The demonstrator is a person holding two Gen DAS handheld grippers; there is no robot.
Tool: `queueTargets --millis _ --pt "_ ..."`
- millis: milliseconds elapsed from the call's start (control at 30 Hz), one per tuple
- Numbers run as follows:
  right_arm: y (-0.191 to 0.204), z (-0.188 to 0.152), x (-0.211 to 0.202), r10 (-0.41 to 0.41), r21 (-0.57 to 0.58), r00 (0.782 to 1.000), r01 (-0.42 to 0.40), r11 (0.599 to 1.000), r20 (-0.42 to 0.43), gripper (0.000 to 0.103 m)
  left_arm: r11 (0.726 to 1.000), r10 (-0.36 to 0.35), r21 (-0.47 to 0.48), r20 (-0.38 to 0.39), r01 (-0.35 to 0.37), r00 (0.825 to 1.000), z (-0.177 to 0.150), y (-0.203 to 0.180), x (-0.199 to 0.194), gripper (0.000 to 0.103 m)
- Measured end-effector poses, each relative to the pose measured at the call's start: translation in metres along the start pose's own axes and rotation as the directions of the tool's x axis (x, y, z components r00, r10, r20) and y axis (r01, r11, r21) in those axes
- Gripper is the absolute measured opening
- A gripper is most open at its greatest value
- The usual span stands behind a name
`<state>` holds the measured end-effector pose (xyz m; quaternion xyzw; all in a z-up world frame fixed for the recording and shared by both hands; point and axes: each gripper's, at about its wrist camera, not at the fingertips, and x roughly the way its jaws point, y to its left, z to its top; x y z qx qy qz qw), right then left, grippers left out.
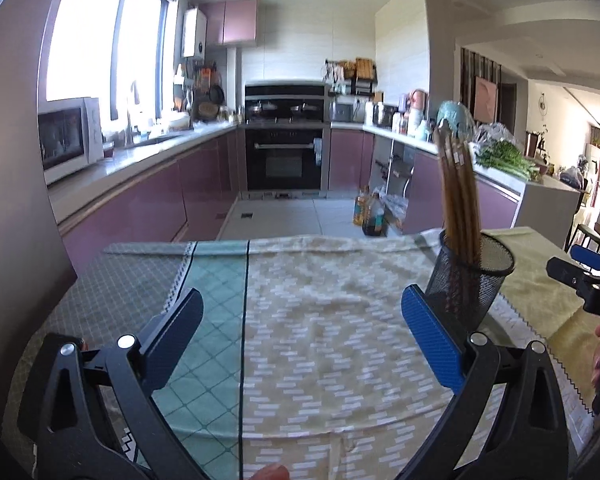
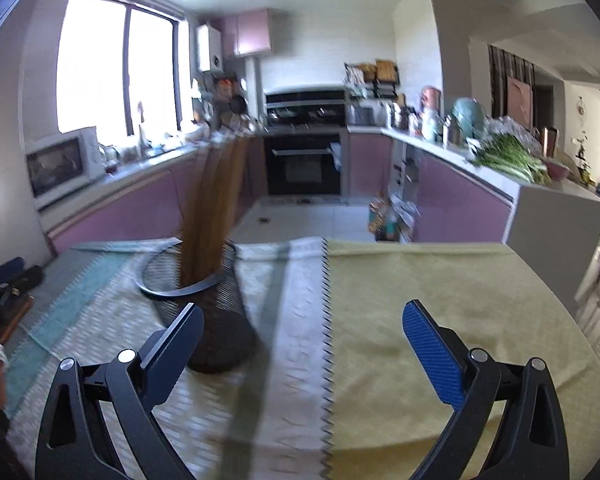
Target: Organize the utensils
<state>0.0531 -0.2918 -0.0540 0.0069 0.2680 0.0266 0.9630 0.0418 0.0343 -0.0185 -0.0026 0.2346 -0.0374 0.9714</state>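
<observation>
A: Starting at the left, what is the left gripper (image 1: pixel 302 312) doing?

B: Its jaws are spread wide with nothing between them, above the cloth-covered table (image 1: pixel 320 320). Under it lie a grey checked cloth, a teal strip and a cream patterned cloth.

A: And the task's own things?

B: A bundle of brown chopsticks (image 1: pixel 458 192) stands upright in a black mesh holder (image 1: pixel 470 280), on the table just beyond the left gripper's blue right finger (image 1: pixel 430 336). Whether finger and holder touch cannot be told.

A: How does the right wrist view show them?

B: There the mesh holder (image 2: pixel 216 320) sits just beyond the right gripper's dark left finger (image 2: pixel 176 340), with the chopsticks (image 2: pixel 212 208) rising out of it, blurred.

A: And the right gripper (image 2: pixel 304 324) itself?

B: Released as well, jaws wide apart and empty, over a yellow-green cloth (image 2: pixel 440 292). In the left wrist view the right gripper (image 1: pixel 588 280) shows at the far right edge.
</observation>
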Motion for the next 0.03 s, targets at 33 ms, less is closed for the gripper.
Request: queueTargets --millis 33 --pt "-0.0159 -0.0013 0.0141 -0.057 -0.001 0.996 0.057 0.998 -0.067 0.096 1.000 0.010 -0.008 -0.050 -0.011 0.999 -0.0021 0.0082 0.0102 0.097"
